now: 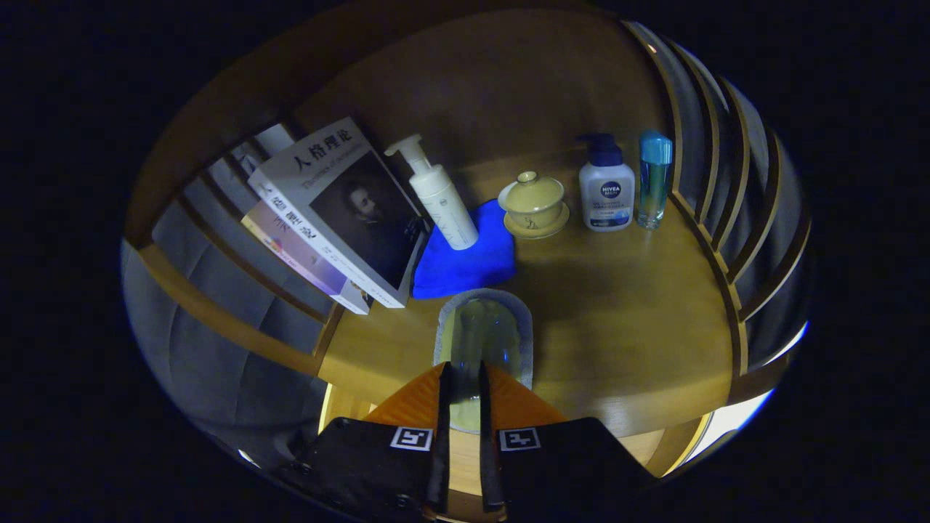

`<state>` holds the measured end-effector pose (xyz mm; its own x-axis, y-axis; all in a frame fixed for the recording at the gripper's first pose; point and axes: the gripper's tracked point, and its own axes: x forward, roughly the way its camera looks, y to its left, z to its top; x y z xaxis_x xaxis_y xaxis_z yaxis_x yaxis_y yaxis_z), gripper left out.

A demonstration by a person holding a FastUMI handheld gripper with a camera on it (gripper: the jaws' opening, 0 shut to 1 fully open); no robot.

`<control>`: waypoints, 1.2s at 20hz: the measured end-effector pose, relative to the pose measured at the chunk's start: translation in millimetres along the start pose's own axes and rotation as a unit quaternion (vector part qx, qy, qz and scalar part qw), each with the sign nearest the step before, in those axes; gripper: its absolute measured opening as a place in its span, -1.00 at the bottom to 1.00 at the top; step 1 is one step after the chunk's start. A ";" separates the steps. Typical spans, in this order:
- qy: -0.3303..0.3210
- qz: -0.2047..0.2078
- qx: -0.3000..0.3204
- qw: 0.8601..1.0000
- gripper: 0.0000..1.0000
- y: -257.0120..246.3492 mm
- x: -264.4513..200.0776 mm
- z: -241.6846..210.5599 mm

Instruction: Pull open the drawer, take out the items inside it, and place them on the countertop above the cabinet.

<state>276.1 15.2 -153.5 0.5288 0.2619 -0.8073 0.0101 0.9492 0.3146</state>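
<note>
A clear glass cup (485, 330) with a pale rim is held between the fingers of my gripper (465, 372), which is shut on it. The fingers stand close together with the cup's wall showing in the narrow gap. The cup hangs over the front part of the wooden countertop (625, 319), just ahead of the fingers. I cannot tell whether its base touches the wood.
Beyond the cup lies a blue cloth (468, 265) with a white pump bottle (439, 196) leaning on it. Stacked books (334, 218) lean at the left. A lidded yellow teacup on a saucer (534, 205), a white bottle with a dark pump (606, 187) and a blue bottle (654, 178) stand behind. Slatted rails (734, 218) border the right side.
</note>
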 end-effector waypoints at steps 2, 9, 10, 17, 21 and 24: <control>0.001 -0.014 0.000 1.000 -0.62 -7.0 9.8 5.1; 0.025 -0.022 0.006 0.999 -0.61 -12.7 28.7 4.6; 0.025 -0.017 0.011 0.999 -0.61 -10.3 30.6 5.0; 0.017 -0.008 0.009 1.000 -0.31 -9.7 32.8 9.9; -0.019 0.007 -0.009 1.000 0.42 1.9 11.6 17.0; -0.061 0.012 -0.025 0.998 0.96 15.2 -13.9 14.6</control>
<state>281.3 23.5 -130.3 0.6276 0.2648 -0.7322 -0.0446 0.9511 0.3057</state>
